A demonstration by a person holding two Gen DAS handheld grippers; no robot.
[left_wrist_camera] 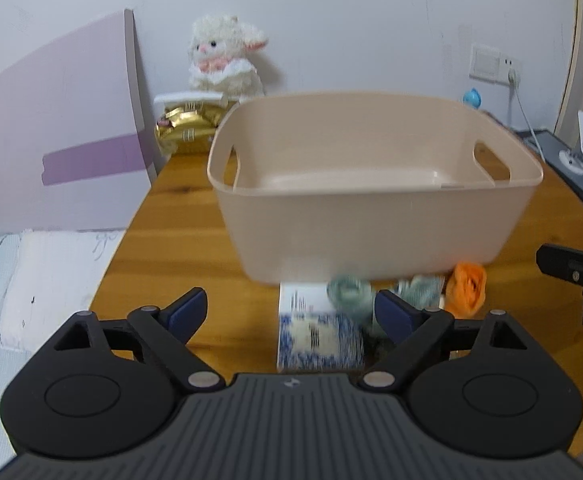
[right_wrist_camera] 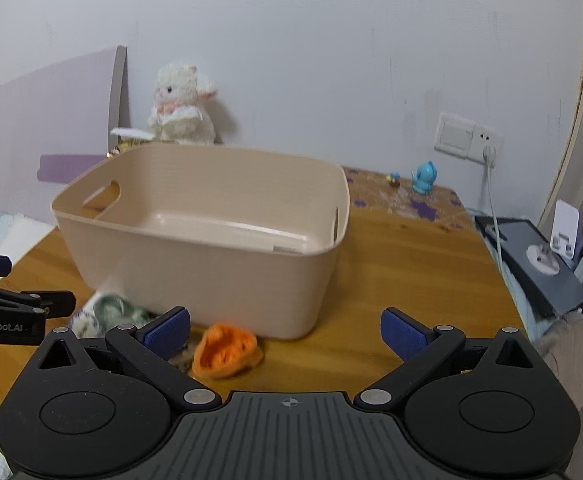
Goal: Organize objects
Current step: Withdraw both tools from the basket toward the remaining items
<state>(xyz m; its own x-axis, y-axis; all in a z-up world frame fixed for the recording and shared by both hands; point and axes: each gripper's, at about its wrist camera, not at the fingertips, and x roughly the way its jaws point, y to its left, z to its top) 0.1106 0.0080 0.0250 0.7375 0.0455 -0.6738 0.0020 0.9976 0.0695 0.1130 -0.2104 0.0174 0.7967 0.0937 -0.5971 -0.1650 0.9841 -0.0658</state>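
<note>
A beige plastic basket (left_wrist_camera: pixel 371 236) (right_wrist_camera: pixel 195 276) with cut-out handles stands empty on the wooden table. In front of it lie a blue-and-white box (left_wrist_camera: pixel 317 334), a pale green knitted piece (left_wrist_camera: pixel 349 294) (right_wrist_camera: pixel 111 312), another greenish one (left_wrist_camera: pixel 421 289) and an orange knitted piece (left_wrist_camera: pixel 467 288) (right_wrist_camera: pixel 227 350). My left gripper (left_wrist_camera: pixel 291 310) is open above the box, with nothing between its fingers. My right gripper (right_wrist_camera: pixel 285 332) is open too, just right of the orange piece and in front of the basket.
A white plush lamb (left_wrist_camera: pixel 223 56) (right_wrist_camera: pixel 181 106) and a gold packet (left_wrist_camera: pixel 187 128) sit at the back by the wall. A blue figurine (right_wrist_camera: pixel 423 178), a wall socket with cable (right_wrist_camera: pixel 487 152) and a dark tablet (right_wrist_camera: pixel 539 260) lie to the right. A bed (left_wrist_camera: pixel 43 272) borders the table's left edge.
</note>
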